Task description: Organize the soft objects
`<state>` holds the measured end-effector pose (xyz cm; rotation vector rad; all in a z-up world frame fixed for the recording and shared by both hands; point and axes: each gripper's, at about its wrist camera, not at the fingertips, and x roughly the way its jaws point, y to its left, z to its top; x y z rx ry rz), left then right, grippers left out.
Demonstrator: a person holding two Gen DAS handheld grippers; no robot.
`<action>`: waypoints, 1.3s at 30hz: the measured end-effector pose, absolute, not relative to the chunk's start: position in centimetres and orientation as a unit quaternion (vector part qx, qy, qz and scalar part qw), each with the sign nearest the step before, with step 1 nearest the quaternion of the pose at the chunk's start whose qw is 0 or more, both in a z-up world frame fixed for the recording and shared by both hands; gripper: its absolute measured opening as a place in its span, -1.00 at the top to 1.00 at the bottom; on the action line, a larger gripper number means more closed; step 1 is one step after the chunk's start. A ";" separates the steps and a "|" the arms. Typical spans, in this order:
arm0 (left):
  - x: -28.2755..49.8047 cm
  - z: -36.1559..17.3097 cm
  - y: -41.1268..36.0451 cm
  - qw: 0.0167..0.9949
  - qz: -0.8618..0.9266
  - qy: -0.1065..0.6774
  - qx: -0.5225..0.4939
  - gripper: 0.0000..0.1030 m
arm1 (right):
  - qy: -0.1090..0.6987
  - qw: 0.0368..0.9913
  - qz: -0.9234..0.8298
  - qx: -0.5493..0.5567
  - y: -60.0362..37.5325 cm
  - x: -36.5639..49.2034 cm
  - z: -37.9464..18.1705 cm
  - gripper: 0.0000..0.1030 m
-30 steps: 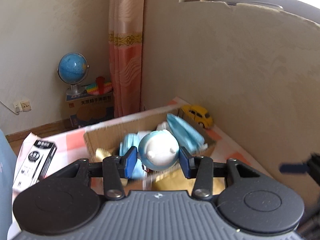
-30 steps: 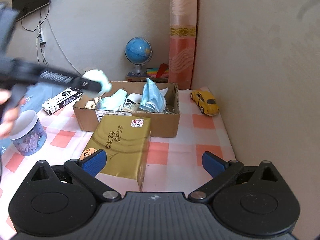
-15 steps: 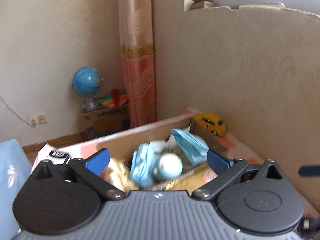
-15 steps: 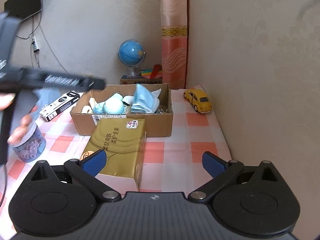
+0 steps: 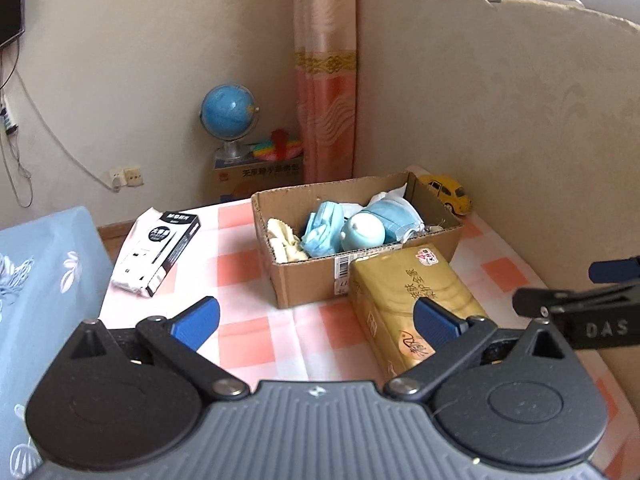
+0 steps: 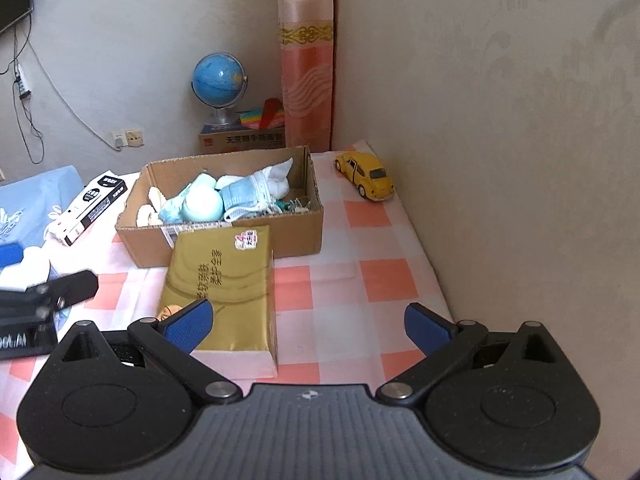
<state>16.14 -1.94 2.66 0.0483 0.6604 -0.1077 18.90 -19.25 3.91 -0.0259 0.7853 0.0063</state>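
Gaping wide with nothing held, the left tool [image 5: 316, 322] and right tool [image 6: 308, 326] hover over the checked worktop [image 6: 340, 280]. Beyond them lies a gold pack [image 6: 224, 280], then the box [image 6: 280, 240] holding masks [image 5: 324, 228] and a round blue toy [image 5: 362, 232].

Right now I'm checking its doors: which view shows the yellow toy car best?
The right wrist view: the yellow toy car sits whole on the checked cloth, a door ajar. In the left wrist view the cardboard box hides part of it.
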 end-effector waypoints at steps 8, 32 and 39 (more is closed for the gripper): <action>15.4 4.8 -2.0 0.943 -0.027 0.332 0.015 -0.99 | 0.368 0.930 0.000 -0.014 -18.4 18.5 6.3 -1.00; 15.6 4.4 -2.3 0.939 -0.019 0.343 0.012 -0.99 | 0.373 0.928 0.001 -0.018 -18.3 18.2 6.2 -1.00; 15.6 4.5 -2.2 0.939 -0.020 0.343 0.011 -0.99 | 0.372 0.928 0.001 -0.018 -18.3 18.1 6.1 -1.00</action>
